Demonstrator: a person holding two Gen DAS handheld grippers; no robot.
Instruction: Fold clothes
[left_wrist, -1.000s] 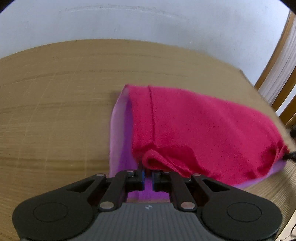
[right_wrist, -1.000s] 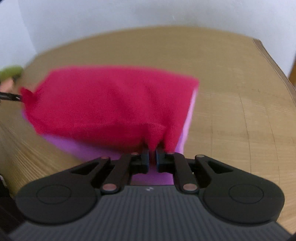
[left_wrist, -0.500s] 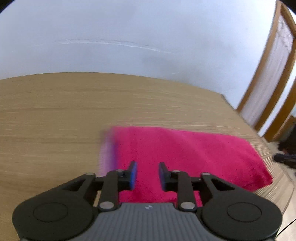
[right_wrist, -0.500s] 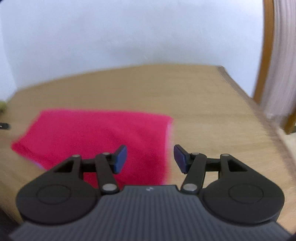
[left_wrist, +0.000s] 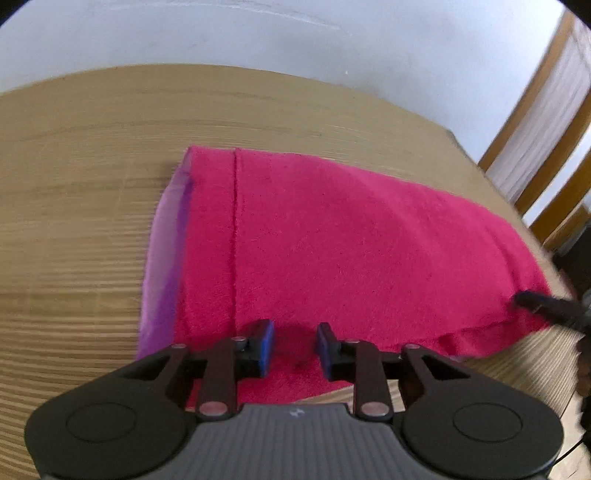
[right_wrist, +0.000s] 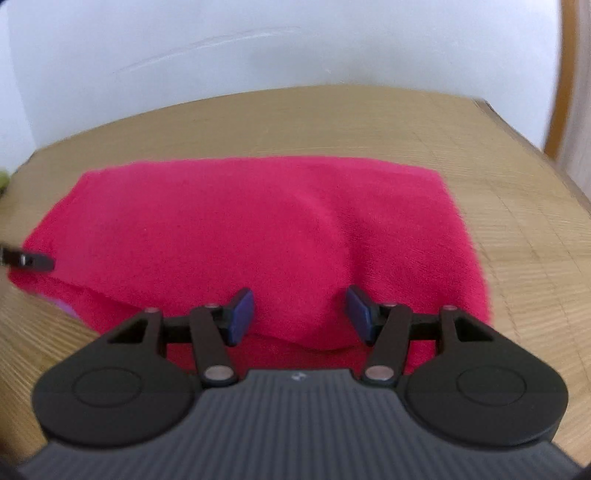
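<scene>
The folded pink cloth (left_wrist: 351, 240) lies flat on the wooden table (left_wrist: 74, 184). The left gripper (left_wrist: 294, 345) jaws are opening, nothing clamped; the right gripper (right_wrist: 300, 314) jaws stand apart over the cloth's near edge.

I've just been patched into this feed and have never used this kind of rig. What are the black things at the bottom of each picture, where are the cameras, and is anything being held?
Each picture comes from a fisheye camera mounted on a hand-held two-finger gripper, looking along its fingers. One shows the left gripper, the other the right gripper; each also pokes into the other's view at the edge. On the wooden table lies a folded pink cloth with a purple layer peeking out beneath. Nothing is held: the left jaws are opening above the cloth without pinching it, and the right jaws stand wide open over it.
</scene>
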